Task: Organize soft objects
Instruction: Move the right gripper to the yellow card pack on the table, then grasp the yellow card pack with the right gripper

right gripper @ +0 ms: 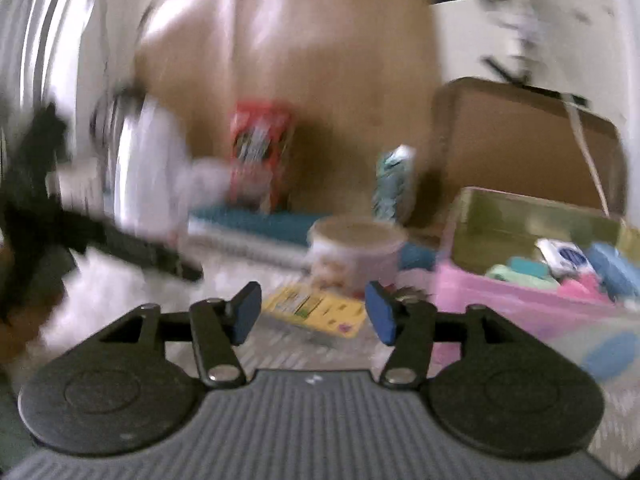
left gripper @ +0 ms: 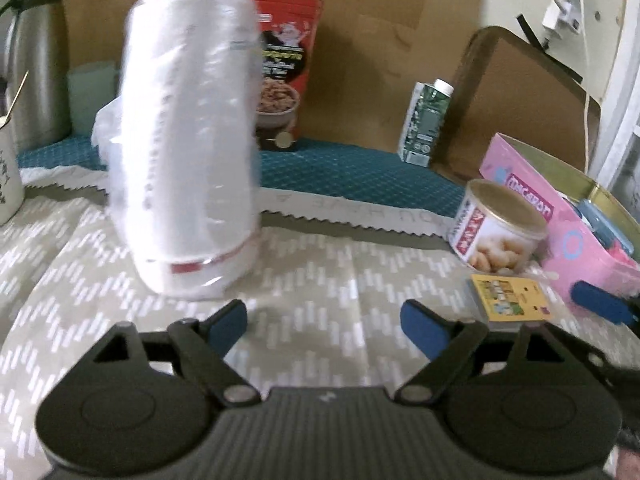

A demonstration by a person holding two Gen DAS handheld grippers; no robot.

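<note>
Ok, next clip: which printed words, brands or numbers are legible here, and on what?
"macaron" on the pink box, seen upside down.
Pale letters, inverted, on the white paper strip: too faint to read.
Red cereal pouch: text blurred.
Round tin: red label unreadable.
Green carton, yellow card pack: print too small.
Right wrist view: wholly motion-blurred.

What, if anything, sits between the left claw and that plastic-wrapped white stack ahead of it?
Nothing visible. The left claw is open, and only bare patterned cloth lies between it and the wrapped white stack, which stands ahead and slightly left. The can and yellow card pack sit off to the right, outside that path.
</note>
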